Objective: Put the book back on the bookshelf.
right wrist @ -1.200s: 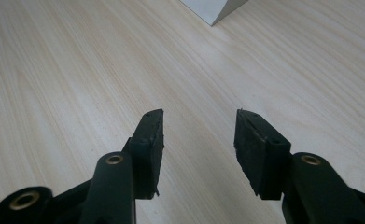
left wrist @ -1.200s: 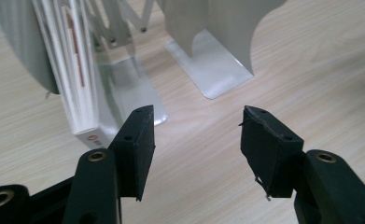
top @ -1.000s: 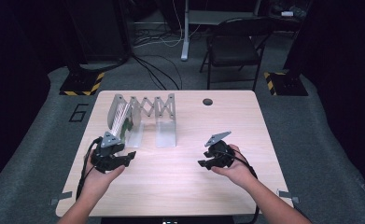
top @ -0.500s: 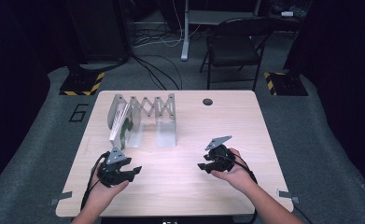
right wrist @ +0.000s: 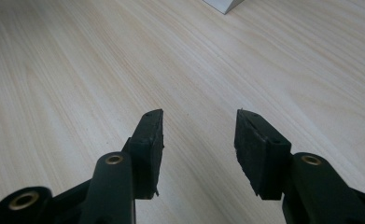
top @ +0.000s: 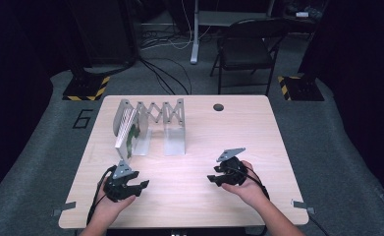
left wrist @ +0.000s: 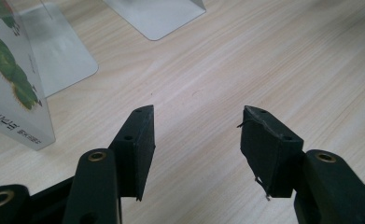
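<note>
A white book (top: 126, 130) with a green caterpillar picture stands upright at the left end of a metal accordion book rack (top: 166, 112) on the wooden table (top: 258, 128). My left gripper (top: 141, 185) rests low near the table's front left, in front of the book, open with nothing between its jaws. In the left gripper view (left wrist: 196, 114) the book (left wrist: 10, 84) stands to the left and the rack's flat base plates (left wrist: 56, 49) lie beyond. My right gripper (top: 212, 178) sits at the front right, open and empty, and looks over bare wood in the right gripper view (right wrist: 199, 114).
A round grommet hole (top: 218, 106) marks the table's far side. A folding chair (top: 246, 46) and cables stand on the floor behind the table. A corner of a rack plate (right wrist: 223, 4) shows at the top of the right gripper view.
My left hand has drawn back toward the table's front edge and sunk lower, away from the book. The right hand has stayed where it was.
</note>
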A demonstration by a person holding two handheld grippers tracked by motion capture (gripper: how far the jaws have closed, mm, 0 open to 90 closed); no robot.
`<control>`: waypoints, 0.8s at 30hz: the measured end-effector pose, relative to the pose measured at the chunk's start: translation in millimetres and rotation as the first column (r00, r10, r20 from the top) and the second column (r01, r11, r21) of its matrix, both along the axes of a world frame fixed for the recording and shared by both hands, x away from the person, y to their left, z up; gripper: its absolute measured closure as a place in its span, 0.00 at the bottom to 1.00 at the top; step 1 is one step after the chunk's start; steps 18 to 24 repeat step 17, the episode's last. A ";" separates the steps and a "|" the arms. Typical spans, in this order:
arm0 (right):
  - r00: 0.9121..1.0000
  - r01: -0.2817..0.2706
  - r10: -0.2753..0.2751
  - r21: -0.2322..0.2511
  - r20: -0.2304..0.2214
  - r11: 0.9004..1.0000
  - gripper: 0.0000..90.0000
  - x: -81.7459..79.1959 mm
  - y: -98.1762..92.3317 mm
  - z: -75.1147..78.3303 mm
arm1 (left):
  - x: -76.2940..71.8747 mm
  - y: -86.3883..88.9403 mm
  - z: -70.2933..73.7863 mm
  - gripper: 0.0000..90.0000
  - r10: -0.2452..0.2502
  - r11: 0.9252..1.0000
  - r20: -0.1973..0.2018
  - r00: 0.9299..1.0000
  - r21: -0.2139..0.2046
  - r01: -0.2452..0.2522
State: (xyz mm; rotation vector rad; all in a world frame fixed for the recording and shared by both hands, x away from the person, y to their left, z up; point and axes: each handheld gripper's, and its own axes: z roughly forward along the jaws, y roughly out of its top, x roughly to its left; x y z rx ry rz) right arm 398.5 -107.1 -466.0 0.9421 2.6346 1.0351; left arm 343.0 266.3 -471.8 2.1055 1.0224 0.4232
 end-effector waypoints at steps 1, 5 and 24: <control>1.000 -0.001 0.001 -0.004 -0.010 1.000 0.58 -0.4 -1.0 -0.4 | 0.3 0.5 -0.8 0.50 0.001 1.000 0.000 1.000 0.002 -0.001; 1.000 0.009 -0.008 0.002 -0.019 1.000 0.58 -0.7 -4.1 -5.4 | 1.7 1.8 -5.0 0.50 0.017 1.000 0.001 1.000 -0.004 -0.017; 0.999 0.043 -0.043 0.022 0.007 0.999 0.58 -4.1 -8.1 -12.0 | 3.5 2.3 -13.6 0.50 0.021 1.000 -0.020 1.000 0.001 -0.021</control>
